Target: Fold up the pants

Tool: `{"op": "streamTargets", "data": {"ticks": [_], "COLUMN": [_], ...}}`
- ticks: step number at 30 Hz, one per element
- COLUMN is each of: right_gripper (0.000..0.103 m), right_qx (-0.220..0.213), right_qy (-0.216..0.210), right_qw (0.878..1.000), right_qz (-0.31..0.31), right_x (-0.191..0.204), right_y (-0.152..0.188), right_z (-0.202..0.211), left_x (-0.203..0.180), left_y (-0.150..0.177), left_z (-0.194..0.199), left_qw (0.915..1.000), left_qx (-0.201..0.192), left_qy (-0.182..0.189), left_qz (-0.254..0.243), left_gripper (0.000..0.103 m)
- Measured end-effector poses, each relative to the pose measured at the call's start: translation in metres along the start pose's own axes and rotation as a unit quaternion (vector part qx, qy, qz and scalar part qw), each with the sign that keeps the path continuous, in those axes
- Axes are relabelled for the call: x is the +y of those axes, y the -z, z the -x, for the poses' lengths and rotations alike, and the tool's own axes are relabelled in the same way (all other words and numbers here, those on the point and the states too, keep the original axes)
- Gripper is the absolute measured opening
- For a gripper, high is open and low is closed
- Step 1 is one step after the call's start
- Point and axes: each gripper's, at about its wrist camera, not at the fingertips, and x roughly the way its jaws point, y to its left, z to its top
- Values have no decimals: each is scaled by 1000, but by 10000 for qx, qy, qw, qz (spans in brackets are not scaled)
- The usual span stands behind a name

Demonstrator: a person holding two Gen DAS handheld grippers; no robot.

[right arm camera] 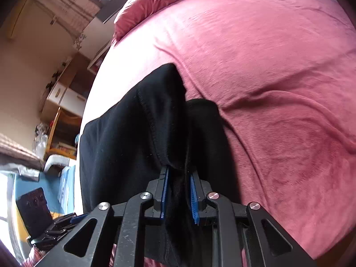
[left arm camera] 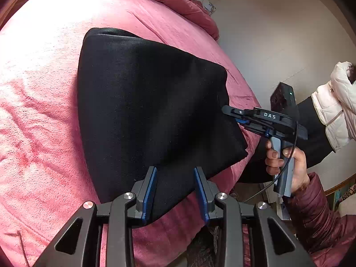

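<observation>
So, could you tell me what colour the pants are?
Black pants, clearest in the left wrist view.

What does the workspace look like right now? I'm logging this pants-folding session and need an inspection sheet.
Surface: pink blanket over a bed, lightly wrinkled.
Job's things: black pants lying folded on the blanket, one edge near the bed's side.
Clutter: nothing seen on the blanket besides the pants.
Grippers: left claw open, fingers either side of the pants' near edge; right claw shut on a bunch of pants fabric.
Cables: black cable hanging from the right gripper's handle.
Surroundings: white jacket beside the bed; wooden shelves along the wall.
</observation>
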Motion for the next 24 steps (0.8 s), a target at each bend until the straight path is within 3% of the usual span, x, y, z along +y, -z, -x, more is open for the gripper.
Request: {"op": "streamTargets", "data": {"ticks": [3, 7, 8, 10, 13, 18, 24], "right_gripper": [20, 20, 23, 38, 44, 44, 40], "right_qx": [-132, -95, -34, 59, 278, 245, -51], "right_qy": [-21, -431, -622, -868, -1129, -1084, -739], "right_qw": [9999, 9989, 9976, 9950, 9889, 9817, 9804], "right_qz": [8, -170, -298, -494, -928, -1549, -1823], "right_x": [-1, 0, -1, 0, -1, -13, -14], "right_y": [8, 31, 39, 57, 72, 80, 77], "right_z": [22, 46, 50, 53, 43, 21, 12], "left_x": [3, 2, 1, 3, 8, 22, 24], "left_y": [-4, 0, 3, 5, 7, 6, 8], "left_z": [1, 13, 11, 16, 27, 44, 52], "left_qw": [10000, 9996, 9995, 9991, 9985, 9977, 9973], "left_qx": [-90, -222, -264, -362, -498, -610, -638], "left_qy": [-22, -102, -119, -139, -200, -289, -364], "left_qz": [-36, -123, -151, -177, -148, -9, 35], "left_gripper": [34, 34, 34, 34, 34, 34, 34]}}
